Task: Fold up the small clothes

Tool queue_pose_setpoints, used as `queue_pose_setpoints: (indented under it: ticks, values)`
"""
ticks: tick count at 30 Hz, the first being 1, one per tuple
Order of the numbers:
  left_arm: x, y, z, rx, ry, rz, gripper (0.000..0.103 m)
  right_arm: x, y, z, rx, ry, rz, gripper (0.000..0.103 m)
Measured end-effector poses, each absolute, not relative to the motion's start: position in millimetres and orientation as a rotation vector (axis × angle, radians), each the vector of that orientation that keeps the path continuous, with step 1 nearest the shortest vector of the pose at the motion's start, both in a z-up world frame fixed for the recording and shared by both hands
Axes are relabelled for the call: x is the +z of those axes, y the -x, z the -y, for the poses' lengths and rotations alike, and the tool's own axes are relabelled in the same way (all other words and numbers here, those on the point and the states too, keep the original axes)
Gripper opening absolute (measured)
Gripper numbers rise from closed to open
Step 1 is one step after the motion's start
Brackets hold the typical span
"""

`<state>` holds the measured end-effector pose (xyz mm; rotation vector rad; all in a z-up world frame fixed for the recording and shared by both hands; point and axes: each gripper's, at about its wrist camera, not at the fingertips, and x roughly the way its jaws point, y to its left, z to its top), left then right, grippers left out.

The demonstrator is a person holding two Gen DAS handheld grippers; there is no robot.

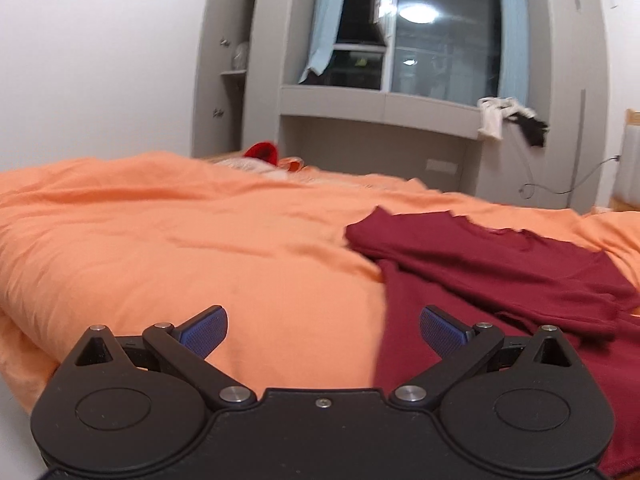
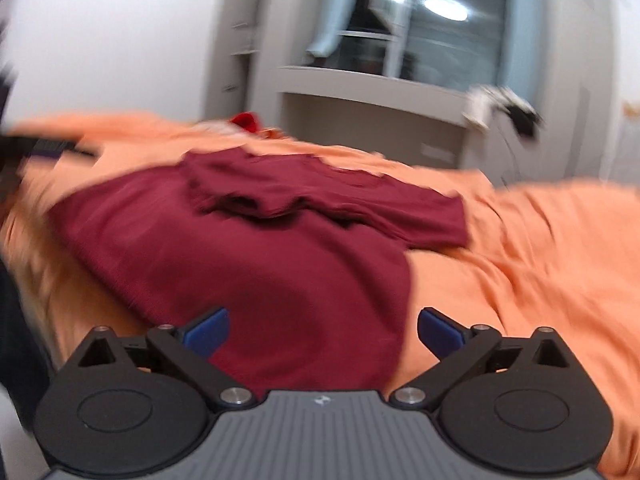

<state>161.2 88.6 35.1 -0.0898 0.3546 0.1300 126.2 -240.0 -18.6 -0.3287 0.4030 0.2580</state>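
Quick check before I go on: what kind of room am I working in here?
Most likely a bedroom. The dark red shirt lies on a bed under an orange duvet, a window with pale blue curtains is behind it, and grey built-in cupboards line the wall.

left tool (image 1: 323,332): jaws wide, empty; right tool (image 2: 323,330): seemingly wide, blurred

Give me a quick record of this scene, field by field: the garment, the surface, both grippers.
garment: dark red shirt, upper part folded over itself, lying flat
surface: orange bedsheet, wrinkled
left gripper: open, nothing between its fingers, at the shirt's edge
right gripper: open, empty, over the shirt's near part
background: window with blue curtains
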Motion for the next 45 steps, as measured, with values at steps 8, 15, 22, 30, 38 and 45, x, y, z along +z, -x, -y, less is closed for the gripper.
queue_pose_setpoints:
  ticks: [8,15,22,30,38,45]
  values:
    - [28,-141,-55,0.024,-0.021,-0.315,0.102,-77,-114,173,0.219,0.873,-0.353,0.102]
    - [25,-143,-50,0.014,-0.045,-0.330,0.102,-102,-127,161,0.110,1.018,-0.335,0.080]
    - [23,-139,-41,-0.120,-0.075,-0.332,0.102,-78,-128,170,0.192,0.857,-0.388,0.050]
    - [1,-102,22,-0.426,-0.387,-0.243,0.102,-20,-120,201,0.233,0.532,-0.347,0.007]
    - [-23,-110,56,-0.364,-0.550,-0.269,0.102,16,-102,211,0.259,0.419,-0.247,0.007]
    - [-14,-120,44,-0.182,-0.512,-0.258,0.087,34,-101,216,0.240,0.389,-0.182,0.007]
